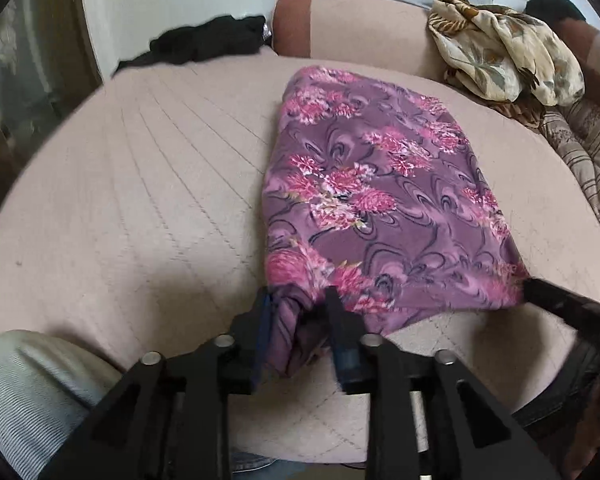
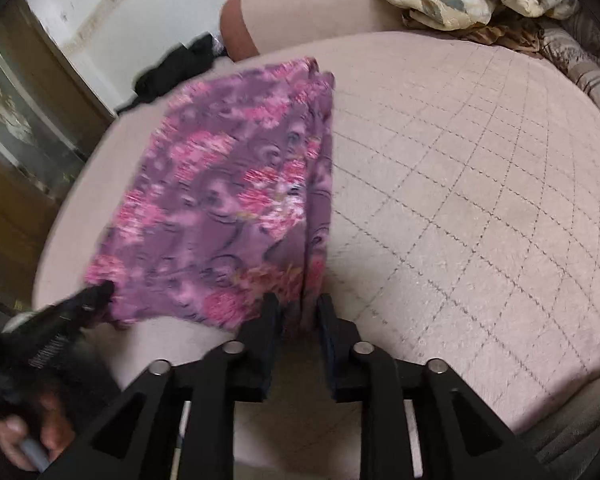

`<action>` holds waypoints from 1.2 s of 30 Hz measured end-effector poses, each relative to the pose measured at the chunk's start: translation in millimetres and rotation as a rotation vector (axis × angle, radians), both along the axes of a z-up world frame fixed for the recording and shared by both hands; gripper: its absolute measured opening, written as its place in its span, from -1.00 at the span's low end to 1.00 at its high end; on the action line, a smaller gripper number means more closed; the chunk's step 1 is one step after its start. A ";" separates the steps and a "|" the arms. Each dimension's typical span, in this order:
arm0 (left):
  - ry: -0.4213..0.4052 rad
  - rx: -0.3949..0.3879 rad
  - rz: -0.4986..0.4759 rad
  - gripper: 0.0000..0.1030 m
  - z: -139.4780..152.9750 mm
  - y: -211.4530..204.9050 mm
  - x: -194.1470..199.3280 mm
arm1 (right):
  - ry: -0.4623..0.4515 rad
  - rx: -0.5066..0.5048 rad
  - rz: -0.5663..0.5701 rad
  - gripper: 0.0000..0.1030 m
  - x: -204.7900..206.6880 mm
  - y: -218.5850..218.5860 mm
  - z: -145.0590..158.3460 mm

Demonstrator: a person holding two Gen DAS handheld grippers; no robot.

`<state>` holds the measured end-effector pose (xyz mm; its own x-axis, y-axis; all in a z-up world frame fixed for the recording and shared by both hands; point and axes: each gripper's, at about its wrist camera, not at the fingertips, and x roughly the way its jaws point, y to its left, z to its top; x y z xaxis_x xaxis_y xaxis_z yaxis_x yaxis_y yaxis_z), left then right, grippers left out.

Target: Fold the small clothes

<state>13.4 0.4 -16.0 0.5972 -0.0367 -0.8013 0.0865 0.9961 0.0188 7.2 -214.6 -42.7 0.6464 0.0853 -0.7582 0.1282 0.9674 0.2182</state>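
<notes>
A purple cloth [image 1: 384, 200] with pink flowers lies folded into a long strip on a pale pink quilted cushion [image 1: 140, 184], its far end reaching toward the cushion's backrest [image 1: 352, 28] and its near end at the front edge, close to the person.

The left gripper [image 1: 296, 312] sits at the near left corner of the cloth. A bunched fold of the fabric stands between its two black fingers [image 1: 334, 320], and the pads appear to press on it, so this gripper is grasping the cloth. In the right wrist view the same gripper [image 2: 100, 294] shows as a dark tip touching that corner, with a hand [image 2: 32, 432] behind it on the handle.

The right gripper [image 2: 298, 308] is at the near right corner. The stacked edges of the cloth [image 2: 228, 184] run down into the gap between its fingers [image 2: 270, 320], but a little space shows on either side and the picture is blurred, so the pads look slack rather than clenched on the fabric. From the left wrist view its tip [image 1: 540, 290] touches the cloth's right corner.

A black garment [image 1: 204, 42] lies at the cushion's far left edge, well apart from the cloth. A cream leaf-patterned cloth [image 1: 500, 48] is heaped on the backrest to the right, above a striped blanket [image 1: 588, 148]. A grey ribbed sleeve [image 1: 32, 396] shows at the lower left.
</notes>
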 end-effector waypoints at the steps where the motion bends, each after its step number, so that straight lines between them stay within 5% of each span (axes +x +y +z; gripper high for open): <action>1: -0.012 -0.008 0.008 -0.20 2.6 2.7 -4.0 | -0.014 0.029 -0.018 -0.21 -8.6 -3.0 5.6; 3: -0.040 -0.027 0.037 0.15 11.1 3.8 -10.4 | -0.035 0.094 -0.056 0.19 -32.3 -8.4 16.1; 4: -0.039 -0.029 0.040 0.31 13.2 3.2 -10.5 | -0.039 0.108 -0.068 0.23 -43.0 -9.3 20.3; 6: -0.049 -0.049 0.013 0.32 24.0 -5.7 -13.4 | -0.075 0.144 -0.110 0.52 -70.7 -14.8 30.4; 10: -0.135 -0.054 -0.047 0.47 52.4 -20.4 -37.0 | -0.101 0.169 -0.158 0.54 -101.8 -22.2 52.0; 17: -0.193 -0.078 -0.026 0.77 94.2 -16.2 -74.9 | -0.155 0.081 -0.269 0.55 -114.7 -20.0 104.1; 22: -0.232 -0.040 0.010 0.80 119.6 -14.9 -86.8 | -0.185 -0.029 -0.292 0.63 -127.5 -2.7 132.6; 36: -0.238 -0.025 0.041 0.84 151.4 -8.1 -101.3 | -0.184 -0.062 -0.177 0.64 -123.8 38.1 145.7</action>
<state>-87.9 -7.6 135.5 0.7708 -0.0271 -0.6366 0.0425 0.9991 0.0089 -116.6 -176.5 103.0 0.7744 -0.0847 -0.6270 0.2608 0.9456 0.1944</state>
